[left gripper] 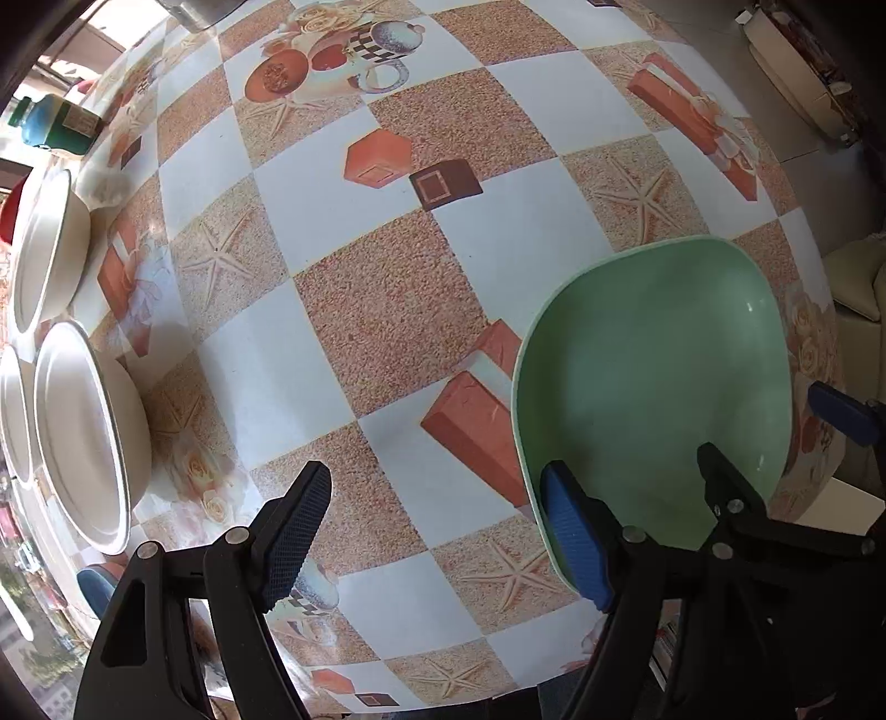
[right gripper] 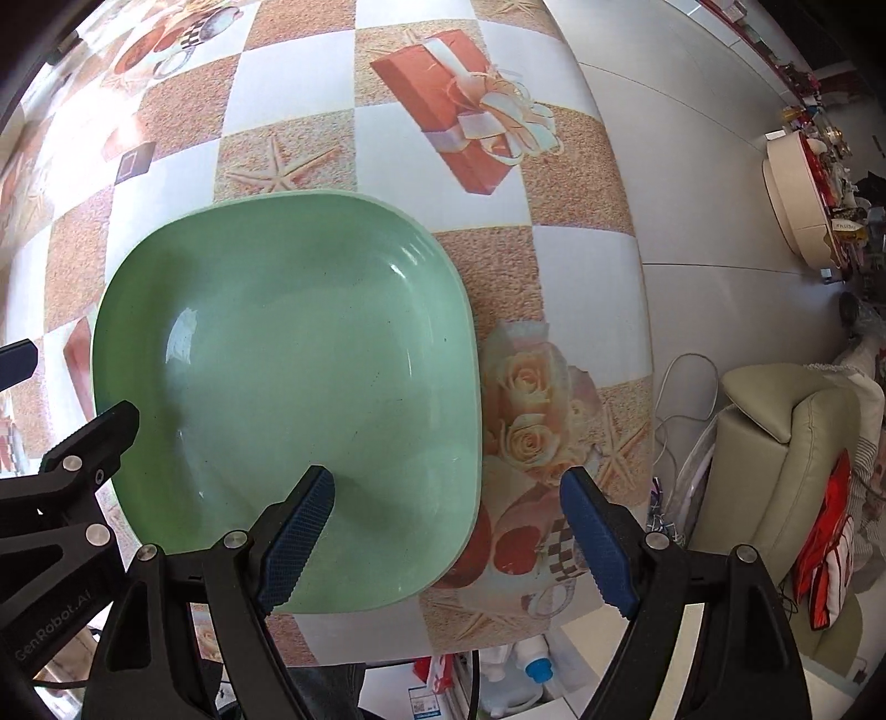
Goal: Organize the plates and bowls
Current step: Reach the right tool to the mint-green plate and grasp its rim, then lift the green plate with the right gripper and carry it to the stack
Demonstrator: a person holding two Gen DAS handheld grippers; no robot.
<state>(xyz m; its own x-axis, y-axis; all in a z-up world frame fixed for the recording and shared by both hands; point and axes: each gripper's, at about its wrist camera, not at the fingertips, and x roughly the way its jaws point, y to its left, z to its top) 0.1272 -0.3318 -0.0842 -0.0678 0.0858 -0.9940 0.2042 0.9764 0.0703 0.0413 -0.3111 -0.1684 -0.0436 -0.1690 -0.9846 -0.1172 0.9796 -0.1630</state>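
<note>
A square pale-green plate (right gripper: 288, 376) lies flat on the patterned tablecloth (left gripper: 387, 310) near the table's right edge. My right gripper (right gripper: 448, 540) is open, pointing down, and straddles the plate's right rim: one pad over the inside, the other over the cloth. My left gripper (left gripper: 437, 537) is open too and straddles the green plate's (left gripper: 653, 387) left rim. No pad presses on the plate. The right gripper's fingers (left gripper: 725, 482) show over the plate in the left wrist view. Three white bowls (left gripper: 83, 432) sit at the table's far left.
A green-blue bottle (left gripper: 55, 124) stands beyond the white bowls and a metal vessel (left gripper: 194, 11) at the far edge. The table's edge (right gripper: 637, 332) runs just right of the plate, with floor, cables and a beige sofa (right gripper: 775, 443) below.
</note>
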